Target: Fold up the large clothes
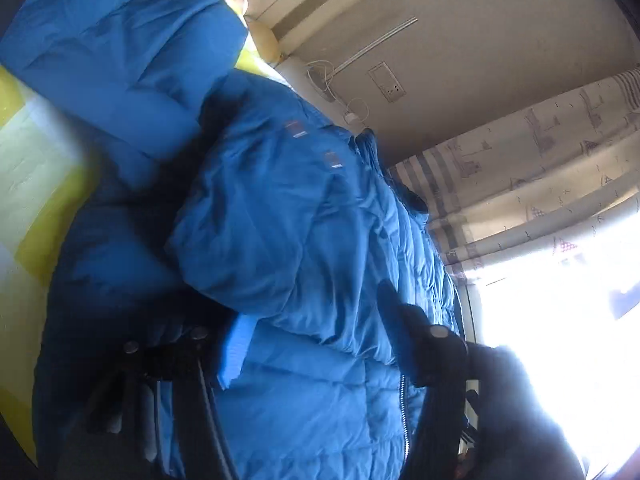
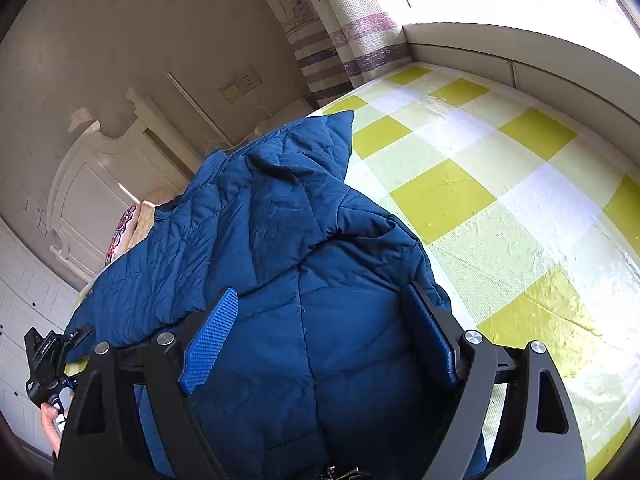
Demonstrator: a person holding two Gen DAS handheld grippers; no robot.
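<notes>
A big blue quilted jacket (image 2: 288, 240) lies crumpled on a bed with a yellow and white check cover (image 2: 500, 184). My right gripper (image 2: 320, 340) hangs over its near part, fingers wide apart and open, and the ribbed blue pad (image 2: 212, 336) shows bare. The left wrist view is blurred and tilted, and the same jacket (image 1: 300, 220) fills it. My left gripper (image 1: 320, 336) has jacket fabric bulging between its blue pad (image 1: 236, 352) and the dark far finger. I cannot tell whether the pads press on the cloth.
A white headboard (image 2: 100, 184) and patterned pillows stand at the far left. A striped curtain (image 2: 320, 40) and a white window ledge (image 2: 520, 52) border the bed. At the lower left edge a hand (image 2: 50, 424) holds a black device (image 2: 44, 360). A bright window (image 1: 560, 320) glares.
</notes>
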